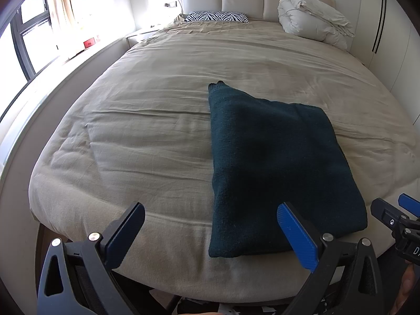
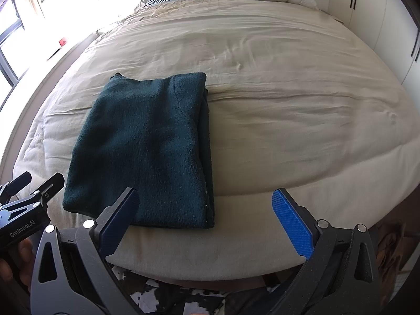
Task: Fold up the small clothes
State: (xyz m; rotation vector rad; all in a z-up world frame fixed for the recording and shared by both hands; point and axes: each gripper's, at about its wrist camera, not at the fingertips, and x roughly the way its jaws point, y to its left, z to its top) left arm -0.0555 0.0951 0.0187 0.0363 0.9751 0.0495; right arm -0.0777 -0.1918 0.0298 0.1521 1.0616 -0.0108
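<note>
A dark teal knit garment (image 1: 275,162) lies folded into a rectangle on the beige bed cover (image 1: 147,136), near the bed's foot edge. It also shows in the right wrist view (image 2: 147,152), with stacked layers along its right side. My left gripper (image 1: 210,218) is open and empty, held just above the foot edge at the garment's near left corner. My right gripper (image 2: 207,207) is open and empty at the garment's near right corner. The right gripper shows at the right edge of the left wrist view (image 1: 393,215), and the left gripper at the left edge of the right wrist view (image 2: 31,191).
A white rolled duvet (image 1: 312,15) and a zebra-print pillow (image 1: 218,17) lie at the headboard. A window with a curtain (image 1: 60,2) is on the left. White wardrobe doors (image 1: 380,26) stand on the right. A patterned rug (image 2: 168,296) lies on the floor below.
</note>
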